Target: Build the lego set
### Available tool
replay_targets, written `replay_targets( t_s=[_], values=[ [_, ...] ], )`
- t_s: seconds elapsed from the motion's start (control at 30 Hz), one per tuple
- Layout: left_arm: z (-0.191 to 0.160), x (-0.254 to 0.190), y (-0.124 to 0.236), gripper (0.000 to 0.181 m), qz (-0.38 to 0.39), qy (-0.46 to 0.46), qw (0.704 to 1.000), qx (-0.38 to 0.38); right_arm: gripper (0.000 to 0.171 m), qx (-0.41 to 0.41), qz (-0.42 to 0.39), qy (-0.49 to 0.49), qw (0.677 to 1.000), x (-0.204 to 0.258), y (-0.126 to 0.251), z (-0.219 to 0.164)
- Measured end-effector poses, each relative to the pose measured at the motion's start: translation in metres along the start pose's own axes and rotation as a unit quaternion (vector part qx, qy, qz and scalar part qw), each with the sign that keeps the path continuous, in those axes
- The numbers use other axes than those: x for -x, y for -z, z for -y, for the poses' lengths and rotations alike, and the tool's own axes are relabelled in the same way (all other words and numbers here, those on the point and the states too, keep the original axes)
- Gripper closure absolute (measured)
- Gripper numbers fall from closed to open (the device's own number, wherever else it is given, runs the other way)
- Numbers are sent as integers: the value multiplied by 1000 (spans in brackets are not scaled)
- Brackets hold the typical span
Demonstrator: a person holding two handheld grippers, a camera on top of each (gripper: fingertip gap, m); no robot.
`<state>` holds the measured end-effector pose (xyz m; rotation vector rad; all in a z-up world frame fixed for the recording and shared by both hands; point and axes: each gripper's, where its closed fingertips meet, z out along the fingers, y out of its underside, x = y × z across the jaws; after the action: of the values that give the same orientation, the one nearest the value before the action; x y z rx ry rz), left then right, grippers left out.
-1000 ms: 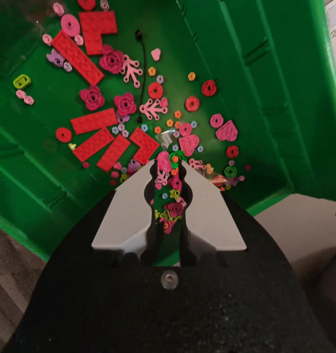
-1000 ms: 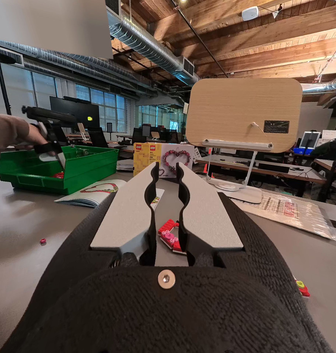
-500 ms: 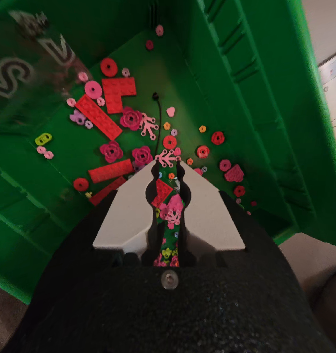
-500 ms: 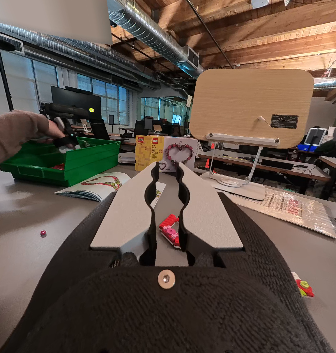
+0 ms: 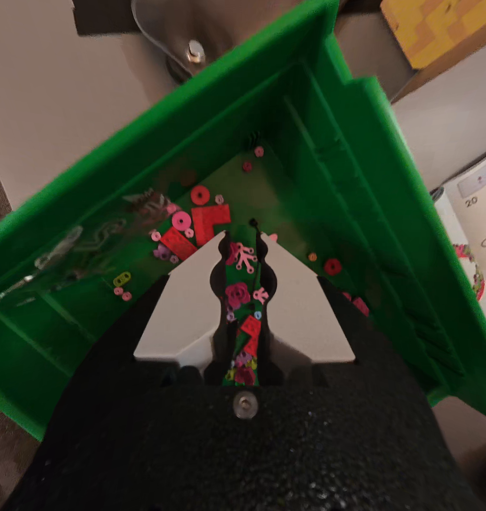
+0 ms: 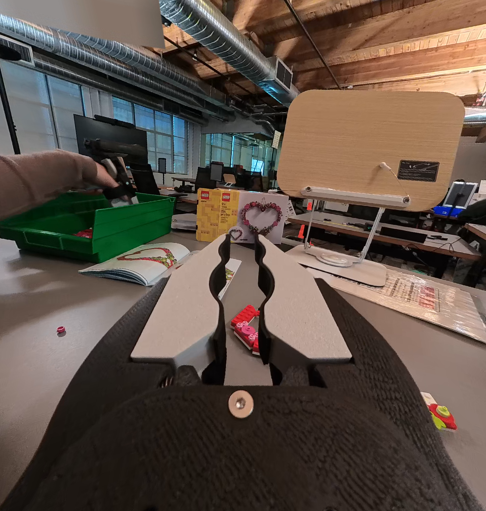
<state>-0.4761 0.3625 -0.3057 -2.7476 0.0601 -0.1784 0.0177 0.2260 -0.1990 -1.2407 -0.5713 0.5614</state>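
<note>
My left gripper (image 5: 242, 235) is open and empty, pointing down into a green bin (image 5: 347, 193) of loose Lego pieces. Between its fingers I see a pink branch piece (image 5: 246, 255) and a magenta rose (image 5: 237, 294). A red L-shaped plate (image 5: 210, 218) and a red round piece (image 5: 200, 195) lie just beyond the tips. My right gripper (image 6: 242, 237) is open and empty, held above the grey table. A partly built red assembly with pink studs (image 6: 246, 327) lies on the table below its fingers. The left gripper (image 6: 120, 190) also shows over the bin (image 6: 98, 221).
An open instruction booklet (image 6: 142, 261) lies beside the bin. The set's box (image 6: 236, 215) stands behind it. A wooden board on a white stand (image 6: 369, 149) is at the right, with a plastic bag (image 6: 419, 298) in front. A small magenta ring (image 6: 60, 329) and a red-and-lime piece (image 6: 441, 417) lie loose.
My left gripper has moved along the bin toward its far corner, still open and empty. The right gripper has barely shifted, staying over the red assembly.
</note>
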Motion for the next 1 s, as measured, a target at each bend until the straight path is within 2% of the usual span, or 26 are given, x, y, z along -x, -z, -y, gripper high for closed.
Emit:
replay_targets(
  t_s=[0.03,0.2,0.33,0.4,0.63,0.73,0.83,1.0],
  values=[
    [6,1,0,164,0,1,1000,-12,155,1,0,0,1000,0,0,0],
    [25,10,-3,164,14,1,999,-53,155,5,2,0,1000,1,-1,-3],
    [40,-10,-11,163,-49,-16,994,-93,156,9,5,1,1000,2,-2,-5],
    [47,-18,-16,163,-72,-33,990,-117,156,11,6,1,1000,2,-3,-6],
    [57,-26,-31,165,-76,-120,977,-158,156,24,11,7,1000,5,-6,-14],
    [50,-25,-39,167,-54,-178,972,-142,156,31,14,14,999,8,-8,-17],
    [42,-21,-48,161,-26,-220,967,-125,156,35,17,18,999,9,-8,-20],
    [39,-18,-53,159,-14,-229,965,-128,156,42,19,19,999,10,-10,-24]
  ],
)
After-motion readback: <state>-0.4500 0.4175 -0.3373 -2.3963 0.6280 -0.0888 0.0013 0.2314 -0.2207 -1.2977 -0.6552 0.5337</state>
